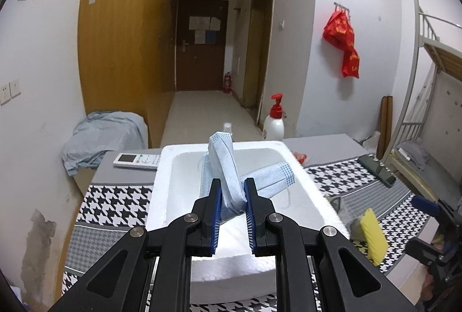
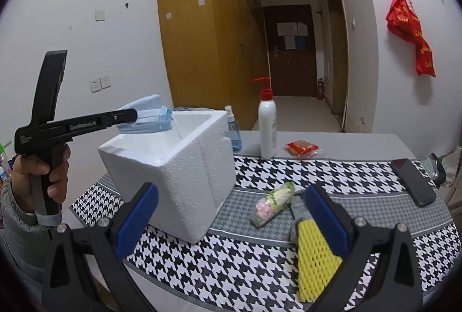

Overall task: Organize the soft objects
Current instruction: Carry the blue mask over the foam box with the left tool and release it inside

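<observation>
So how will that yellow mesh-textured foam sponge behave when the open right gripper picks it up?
The yellow foam sponge probably compresses under the pads: its surface is open, dimpled foam. It looks light for its size. Lying flat on the houndstooth cloth, it seems unlikely to roll, and the rough texture should resist slipping.

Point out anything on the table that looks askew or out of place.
Nothing is spilled or damaged. The white foam box sits turned at an angle to the houndstooth cloth, and the yellow sponge lies loose beside it.

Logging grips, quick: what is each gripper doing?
Left gripper: shut on the masks, over the foam box.
Right gripper: open, empty.
</observation>
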Tool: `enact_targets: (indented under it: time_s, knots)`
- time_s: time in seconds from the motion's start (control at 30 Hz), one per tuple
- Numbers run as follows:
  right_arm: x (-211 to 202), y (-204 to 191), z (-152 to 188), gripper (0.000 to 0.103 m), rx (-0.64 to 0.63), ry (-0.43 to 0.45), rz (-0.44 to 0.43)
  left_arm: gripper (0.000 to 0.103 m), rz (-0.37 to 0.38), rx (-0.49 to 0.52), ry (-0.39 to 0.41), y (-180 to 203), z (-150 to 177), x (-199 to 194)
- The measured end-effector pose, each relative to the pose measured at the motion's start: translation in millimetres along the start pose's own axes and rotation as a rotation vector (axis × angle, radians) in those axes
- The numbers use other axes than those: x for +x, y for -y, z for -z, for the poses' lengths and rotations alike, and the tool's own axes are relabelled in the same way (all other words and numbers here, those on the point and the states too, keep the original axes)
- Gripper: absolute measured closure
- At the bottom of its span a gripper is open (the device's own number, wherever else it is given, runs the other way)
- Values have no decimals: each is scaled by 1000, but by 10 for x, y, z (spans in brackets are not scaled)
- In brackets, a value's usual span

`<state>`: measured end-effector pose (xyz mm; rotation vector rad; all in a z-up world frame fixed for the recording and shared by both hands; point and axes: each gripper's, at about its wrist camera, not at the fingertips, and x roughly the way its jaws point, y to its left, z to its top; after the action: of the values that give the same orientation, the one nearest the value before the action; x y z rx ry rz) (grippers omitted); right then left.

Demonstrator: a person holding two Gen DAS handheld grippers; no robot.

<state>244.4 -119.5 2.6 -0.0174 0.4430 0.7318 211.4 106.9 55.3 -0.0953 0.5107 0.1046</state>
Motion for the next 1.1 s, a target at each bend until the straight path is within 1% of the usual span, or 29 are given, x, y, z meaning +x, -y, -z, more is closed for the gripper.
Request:
enact_targets:
  time_s: [0.2,0.23,0.3,0.33,0.37,0.4,0.43,0.47,0.5,0.57,0.63,0.87,1.1]
  knots:
    - [-3,75,19,0,13,-6,15,86,-20,13,-23,35,-14,125]
    - [-7,89,24,0,16,-6,16,85,-24,17,-23,40,-13,134]
    - [-19,115,35,0,20,-7,23,76,-33,18,-21,55,-18,143]
    - [-30,127,40,0,23,-7,26,66,-44,23,-18,66,-17,145]
    - [-38,134,43,0,25,-8,28,52,-53,26,-15,70,-14,144]
    - [-44,139,46,0,26,-8,30,46,-58,26,-6,75,-13,133]
    - [-62,148,49,0,28,-6,35,35,-58,25,6,79,-12,112]
    - [-73,154,51,0,28,-5,37,27,-61,24,16,79,-15,94]
    - [-82,162,54,0,30,-3,39,22,-66,25,30,85,-21,70]
    - [-111,182,62,0,35,-1,45,5,-61,32,59,107,-15,14]
    - [-134,203,70,0,40,2,50,1,-67,40,89,139,-8,-54]
    - [-244,237,80,0,57,12,64,1,-51,54,130,232,51,-303]
    - [-403,180,79,0,48,33,68,1,-41,75,172,353,78,-596]
